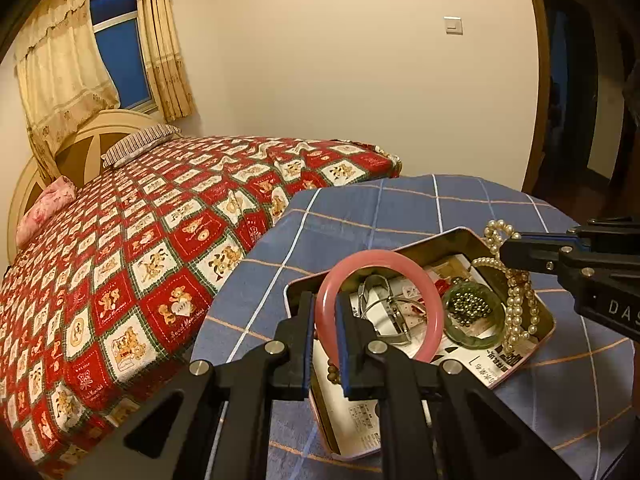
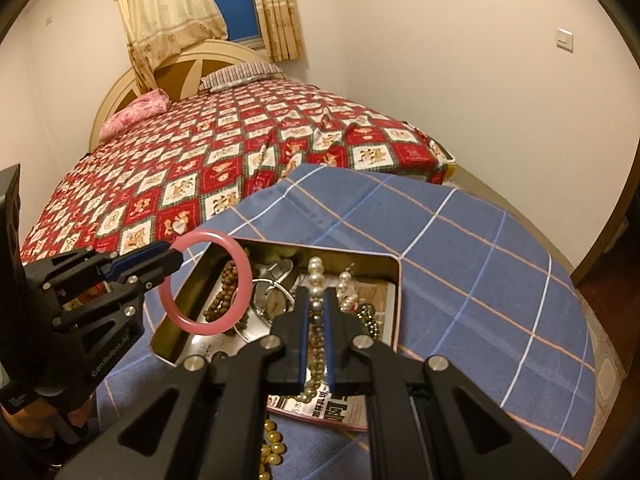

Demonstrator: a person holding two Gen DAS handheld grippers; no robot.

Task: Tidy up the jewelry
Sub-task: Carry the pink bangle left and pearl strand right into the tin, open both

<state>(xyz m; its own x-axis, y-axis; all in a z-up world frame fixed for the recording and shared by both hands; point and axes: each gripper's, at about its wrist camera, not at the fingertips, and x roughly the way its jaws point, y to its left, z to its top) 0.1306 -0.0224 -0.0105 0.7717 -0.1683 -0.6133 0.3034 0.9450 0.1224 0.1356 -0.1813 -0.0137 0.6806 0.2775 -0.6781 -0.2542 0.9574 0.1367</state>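
Your tin (image 1: 516, 258) sits on the cloth-covered bench (image 1: 400, 208), with the bed (image 1: 160, 220) behind it. In the tin lie a watch (image 1: 390, 312) and bead string (image 2: 224, 292); more beads (image 2: 272, 446) rest at the bench's near edge.

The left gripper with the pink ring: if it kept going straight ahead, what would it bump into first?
Probably the open metal tin. The left gripper, shut on the pink bangle, points down into it, likely reaching the silver watch first; depth is unclear.
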